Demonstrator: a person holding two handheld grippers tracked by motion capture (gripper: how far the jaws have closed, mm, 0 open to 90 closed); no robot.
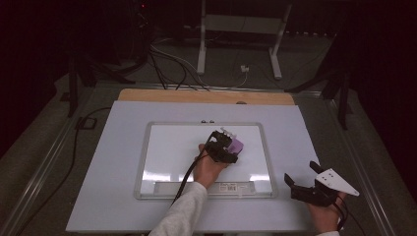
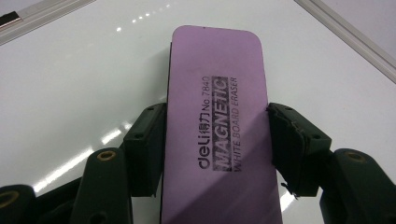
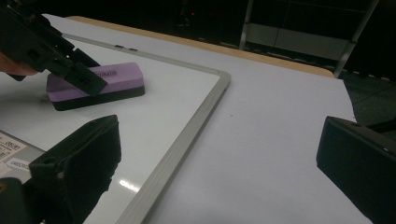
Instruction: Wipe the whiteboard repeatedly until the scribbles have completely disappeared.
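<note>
A purple whiteboard eraser (image 2: 217, 107) printed "MAGNETIC WHITE BOARD ERASER" lies flat on the whiteboard (image 2: 70, 93). My left gripper (image 2: 217, 144) is shut on it, one pad pressed against each long side. From the high view the eraser (image 1: 238, 145) sits right of the middle of the whiteboard (image 1: 142, 162), with the left gripper (image 1: 227, 147) over it. My right gripper (image 1: 301, 173) stands wide open above the bare table, right of the board's lower corner, with nothing between its fingers. In the right gripper view the eraser (image 3: 114, 74) shows its black felt base, held by the left gripper (image 3: 70, 70).
The board's aluminium frame (image 3: 187, 135) runs diagonally past my right gripper (image 3: 219, 163). A labelled tray strip (image 1: 236, 187) lines the board's near edge. A wooden strip (image 1: 206, 96) borders the white table (image 1: 108, 196) at the back. Cables and a white stand (image 1: 201, 49) occupy the floor beyond.
</note>
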